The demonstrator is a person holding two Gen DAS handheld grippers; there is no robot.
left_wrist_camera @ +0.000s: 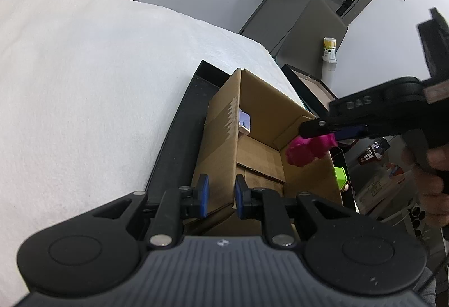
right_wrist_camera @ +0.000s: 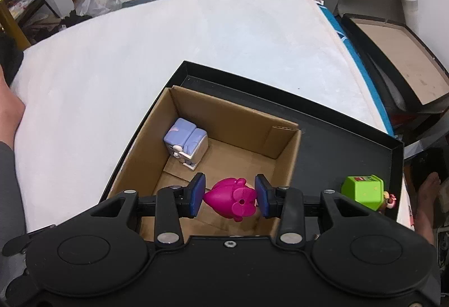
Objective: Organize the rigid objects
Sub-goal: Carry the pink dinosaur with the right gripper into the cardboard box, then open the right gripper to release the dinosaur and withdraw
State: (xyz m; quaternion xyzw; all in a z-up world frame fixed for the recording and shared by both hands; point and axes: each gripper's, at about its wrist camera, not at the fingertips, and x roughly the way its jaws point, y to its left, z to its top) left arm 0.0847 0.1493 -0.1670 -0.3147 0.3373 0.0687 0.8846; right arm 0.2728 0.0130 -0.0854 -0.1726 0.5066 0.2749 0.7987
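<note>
Right wrist view looks down into an open cardboard box point(right_wrist_camera: 224, 144) sitting in a shallow black tray point(right_wrist_camera: 345, 144) on a white bed point(right_wrist_camera: 140, 54). At lower centre, the right gripper point(right_wrist_camera: 229, 196) has its blue fingers point(right_wrist_camera: 196, 194) clamped on a magenta toy point(right_wrist_camera: 231, 199), held above the box's near end. A lavender toy point(right_wrist_camera: 185, 140) rests on the box floor in the far left corner (well apart from the magenta one). A green cube toy point(right_wrist_camera: 362, 190) sits in the tray at lower right, outside the box.

Left wrist view shows the left gripper point(left_wrist_camera: 221, 196) at lower centre, its fingers pinched on the box's near wall point(left_wrist_camera: 219, 152). The right gripper enters from the right of the frame with the magenta toy over the box opening.
</note>
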